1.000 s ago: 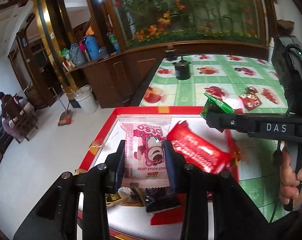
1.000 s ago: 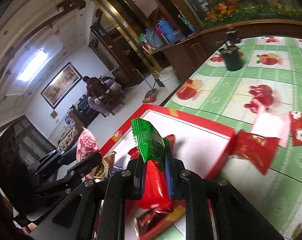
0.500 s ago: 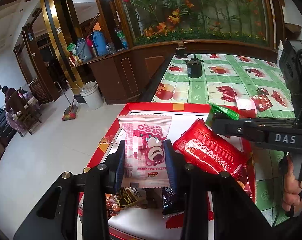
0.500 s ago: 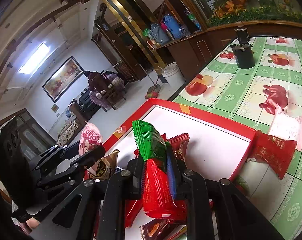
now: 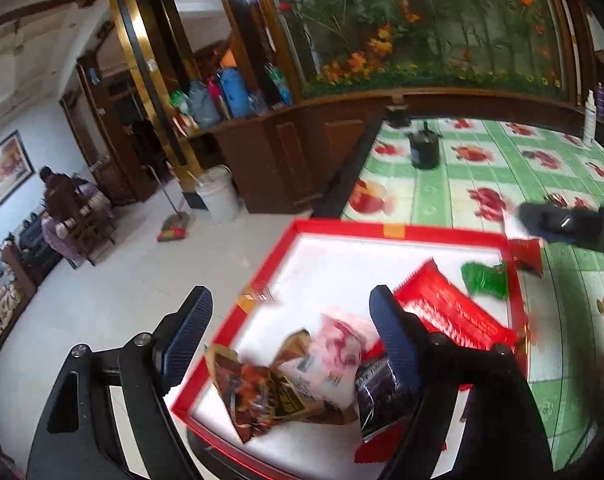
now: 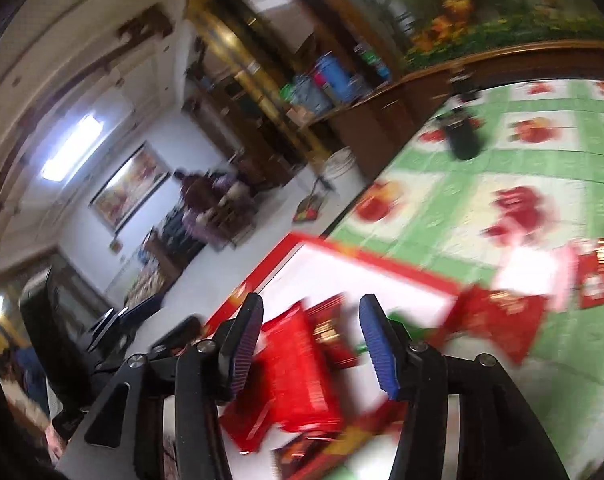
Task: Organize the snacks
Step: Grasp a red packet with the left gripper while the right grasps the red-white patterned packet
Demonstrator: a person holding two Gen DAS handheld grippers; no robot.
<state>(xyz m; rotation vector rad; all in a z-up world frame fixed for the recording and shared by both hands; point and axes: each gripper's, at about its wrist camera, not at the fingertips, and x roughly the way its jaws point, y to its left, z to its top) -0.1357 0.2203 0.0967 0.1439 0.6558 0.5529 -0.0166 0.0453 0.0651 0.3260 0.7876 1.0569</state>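
A second ago each pair of tongs pinched a snack above the tray; now both have let go. The left gripper (image 5: 290, 312) held the pink packet (image 5: 338, 356) upright between its pads. Its jaws are now opening, wide apart with nothing pressed between them, and the packet lies crumpled in the red-rimmed tray (image 5: 398, 230), leaning on a brown-and-yellow wrapper (image 5: 262, 392) at the near corner. A dark purple sachet (image 5: 382, 384) sits just right of it, partly behind the right finger.

The right gripper (image 6: 310, 328) had clamped a red packet with a green one above it. Its jaws are opening too. The large red packet (image 6: 298, 376) lies below and between the ribbed blue pads, untouched by them as far as the blur allows. In the left view that same glossy red packet (image 5: 454, 312), with a zigzag crimped end, lies flat in the tray, and the small green packet (image 5: 484, 280) rests beyond it near the far right rim.

The tray is square, white inside, with a shiny red border. It sits on a tablecloth (image 5: 442, 184) of green and white squares printed with red fruit. More red packets (image 6: 502, 320) lie on the cloth just outside the tray's right edge. Printing on the wrappers is too smeared to read.
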